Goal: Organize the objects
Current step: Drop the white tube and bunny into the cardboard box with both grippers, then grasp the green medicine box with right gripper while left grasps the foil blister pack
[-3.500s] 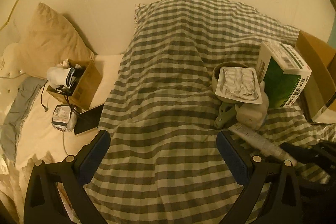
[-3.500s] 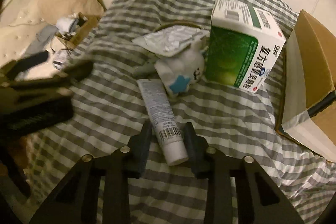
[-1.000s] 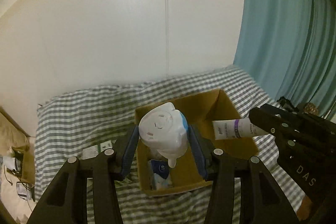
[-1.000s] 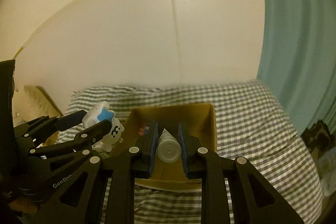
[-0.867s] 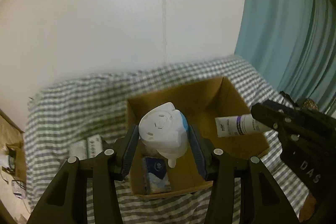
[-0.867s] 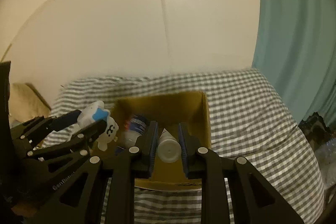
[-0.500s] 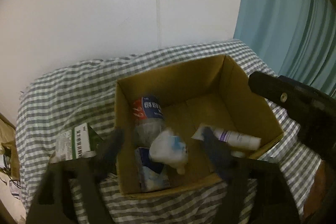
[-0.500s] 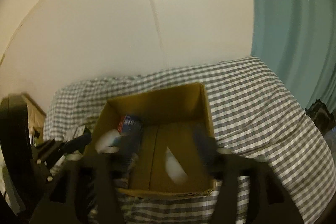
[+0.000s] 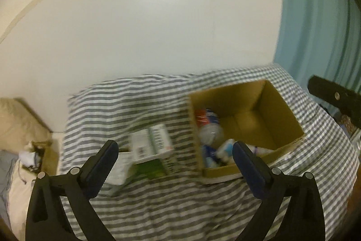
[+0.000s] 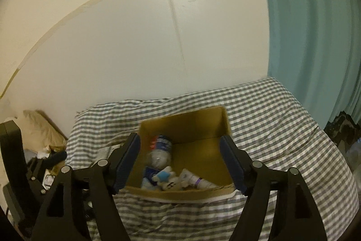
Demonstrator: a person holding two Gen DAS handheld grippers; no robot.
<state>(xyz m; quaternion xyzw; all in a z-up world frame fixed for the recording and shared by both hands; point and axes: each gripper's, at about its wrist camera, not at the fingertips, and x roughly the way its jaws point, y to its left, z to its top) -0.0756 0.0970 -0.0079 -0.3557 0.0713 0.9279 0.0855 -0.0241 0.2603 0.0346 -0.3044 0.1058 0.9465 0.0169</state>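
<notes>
Ahead of the right claw (image 10: 180, 164), which is spread wide with nothing between its fingers, the box (image 10: 187, 121) stands open at the top. Its far half shows bare floor, while the near half is crowded by a bottle (image 10: 160, 150), a plush toy (image 10: 165, 180) and a tube (image 10: 198, 182). The box walls rise on all four sides. The left claw (image 9: 173, 162) is also spread wide and holds nothing; straight ahead of it a carton (image 9: 153, 148) stands on the bed (image 9: 171, 204), just left of the box. Bare striped cover lies below both claws. The wall (image 10: 158, 55) closes off the far side and a curtain (image 10: 315, 33) hangs to the right.
</notes>
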